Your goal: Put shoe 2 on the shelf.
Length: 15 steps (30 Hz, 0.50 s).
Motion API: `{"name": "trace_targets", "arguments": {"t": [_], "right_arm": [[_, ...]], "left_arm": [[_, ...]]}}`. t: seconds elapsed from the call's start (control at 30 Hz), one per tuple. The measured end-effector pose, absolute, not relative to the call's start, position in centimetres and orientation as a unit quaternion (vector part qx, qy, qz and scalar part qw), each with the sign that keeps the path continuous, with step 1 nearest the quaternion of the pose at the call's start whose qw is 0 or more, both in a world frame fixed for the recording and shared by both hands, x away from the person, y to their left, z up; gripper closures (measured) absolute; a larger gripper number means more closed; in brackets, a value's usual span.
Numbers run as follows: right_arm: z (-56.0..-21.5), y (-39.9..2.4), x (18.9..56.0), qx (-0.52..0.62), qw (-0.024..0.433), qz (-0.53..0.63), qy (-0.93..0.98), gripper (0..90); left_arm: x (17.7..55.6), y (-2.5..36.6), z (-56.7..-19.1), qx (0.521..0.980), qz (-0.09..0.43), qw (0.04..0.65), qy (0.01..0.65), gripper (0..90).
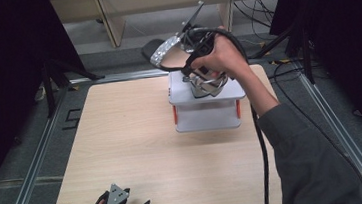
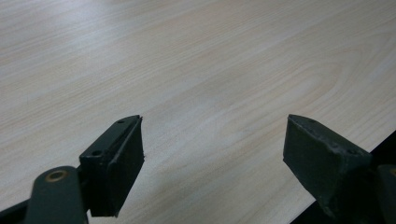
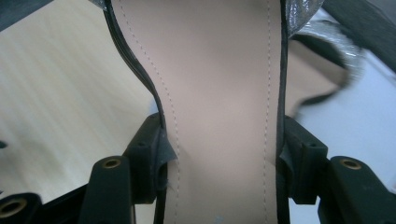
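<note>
Big wooden table (image 1: 138, 151) with a white two-tier rack (image 1: 205, 110) toward its far side. Above the rack, the right gripper (image 3: 219, 158) is clamped on a silver sandal's (image 1: 169, 50) beige insole, lifted clear. A second sandal (image 1: 207, 85) sits on top of the rack. Left gripper (image 2: 212, 149) rests wide open, holding nothing, at the table's near edge.

right gripper (image 1: 193, 63) holding silver sandal (image 1: 168, 50) above white rack (image 1: 206, 119), wooden table (image 1: 123, 152)
</note>
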State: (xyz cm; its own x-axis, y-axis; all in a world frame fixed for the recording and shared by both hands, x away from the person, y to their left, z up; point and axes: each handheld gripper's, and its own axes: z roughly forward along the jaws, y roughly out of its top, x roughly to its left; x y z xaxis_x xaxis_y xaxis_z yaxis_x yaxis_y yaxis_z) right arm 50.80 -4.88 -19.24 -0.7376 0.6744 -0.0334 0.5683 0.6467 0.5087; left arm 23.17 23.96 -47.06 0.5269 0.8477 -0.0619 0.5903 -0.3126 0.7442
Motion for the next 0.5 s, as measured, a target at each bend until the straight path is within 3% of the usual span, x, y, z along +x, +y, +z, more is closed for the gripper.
{"name": "trace_targets", "arguments": {"t": [0.27, 0.5], "right_arm": [[-18.5, -10.3, 54.7, 0.452, 0.137, 0.223, 0.853, 42.4], [-20.4, -13.0, 57.3, 0.529, 0.121, 0.198, 0.816, 42.4]], "left_arm": [[23.2, 23.9, -47.1, 0.798, 0.175, 0.364, 0.448, 20.0], [23.1, 23.6, -47.1, 0.789, 0.172, 0.376, 0.454, 20.0]]}}
